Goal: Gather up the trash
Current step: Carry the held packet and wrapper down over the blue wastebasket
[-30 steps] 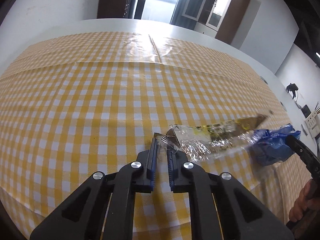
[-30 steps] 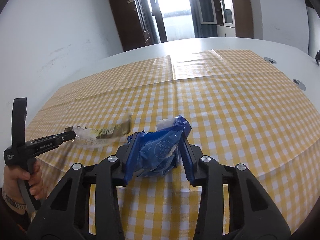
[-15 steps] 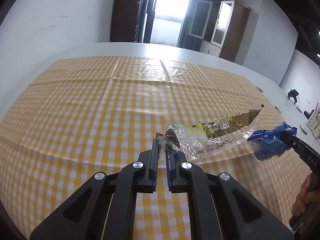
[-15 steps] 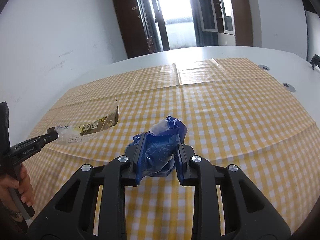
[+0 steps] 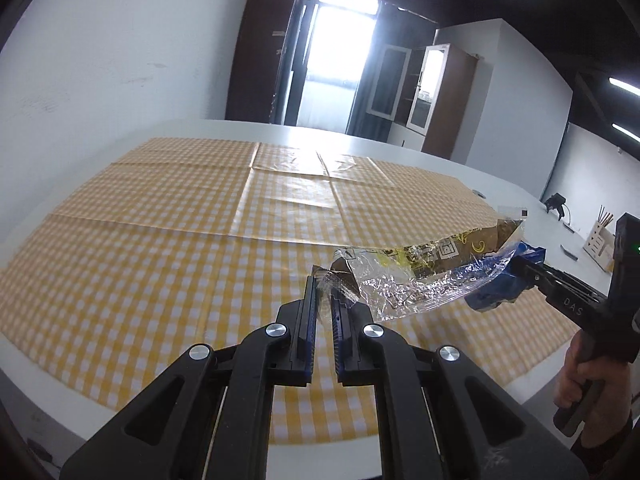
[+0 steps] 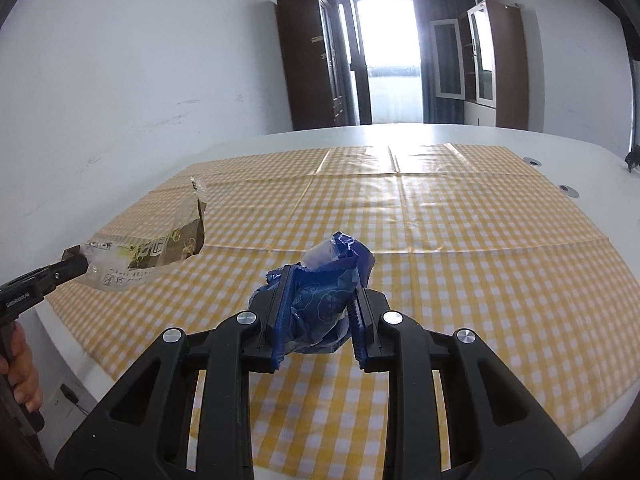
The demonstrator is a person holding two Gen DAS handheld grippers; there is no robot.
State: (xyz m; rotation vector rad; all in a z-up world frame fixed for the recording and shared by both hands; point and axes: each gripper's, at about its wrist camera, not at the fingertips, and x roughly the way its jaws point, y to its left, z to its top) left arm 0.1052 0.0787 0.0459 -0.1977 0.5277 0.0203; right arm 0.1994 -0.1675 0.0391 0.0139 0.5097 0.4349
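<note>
Left wrist: wrapper (image 5: 420, 276) over tablecloth (image 5: 160, 240) edge

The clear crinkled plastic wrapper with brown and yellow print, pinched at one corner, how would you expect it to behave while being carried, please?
The clear crinkled plastic wrapper with brown and yellow print is probably very light: it juts sideways from the left gripper, held by one corner. Its creased film looks floppy, so it may flutter. With so little clamped, it could slip.

The yellow-and-white checked cloth (image 6: 460, 232) on the white surface (image 6: 400, 134) lies bare, leaving free passage across it. Above its near edge, the clear crinkled wrapper with brown print (image 5: 424, 276) juts sideways from the left tool (image 5: 325, 292) toward the crumpled blue plastic bag (image 6: 320, 300) in the right tool (image 6: 318, 310), narrowing the gap between them.
</note>
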